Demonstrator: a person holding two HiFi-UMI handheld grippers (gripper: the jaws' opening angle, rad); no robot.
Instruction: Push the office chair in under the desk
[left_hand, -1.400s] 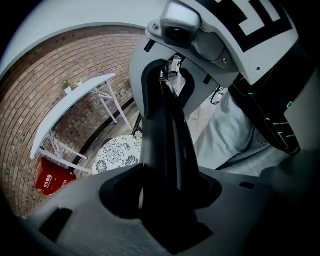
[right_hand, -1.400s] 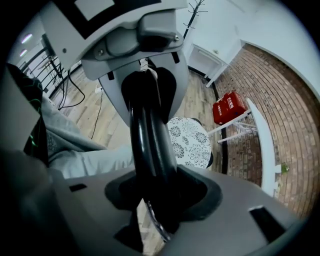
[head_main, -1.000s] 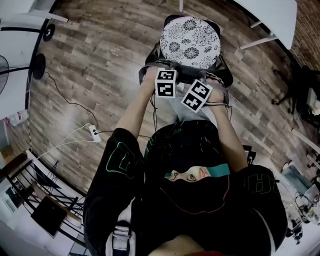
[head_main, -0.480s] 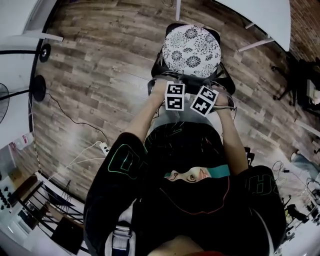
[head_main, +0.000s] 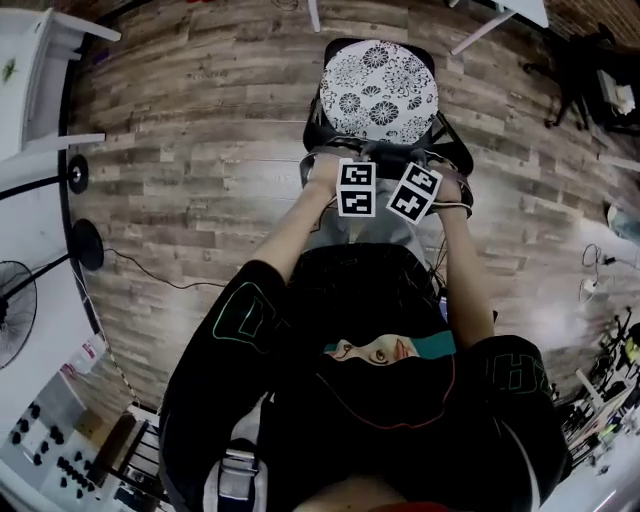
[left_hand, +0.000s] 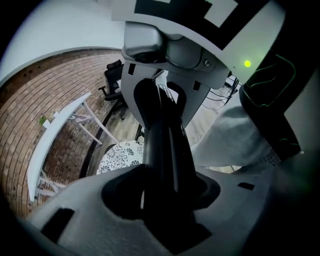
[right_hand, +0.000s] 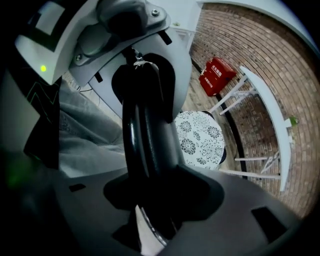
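The office chair has a round flower-patterned seat cushion (head_main: 378, 88) and a black backrest (head_main: 385, 158) nearest me. My left gripper (head_main: 350, 162) and right gripper (head_main: 428, 168) sit side by side on the backrest's top. The black backrest bar (left_hand: 165, 150) runs between the left gripper's (left_hand: 165, 202) jaws, which are closing on it. The same bar (right_hand: 147, 145) fills the right gripper's (right_hand: 155, 200) jaws, which are also closing. The white desk (head_main: 520, 8) shows only at the top right edge, beyond the chair.
White desk legs (head_main: 480, 30) slant down onto the wood plank floor (head_main: 200, 150). A fan stand (head_main: 88, 245) and a white table (head_main: 45, 60) are on the left. A black chair (head_main: 585, 60) and cables are on the right. A red case (right_hand: 216, 75) leans on the brick wall.
The chair and both grippers have moved forward over the floor together. The power strip and cable on the left have slid back out of view. The desk has moved toward the top edge.
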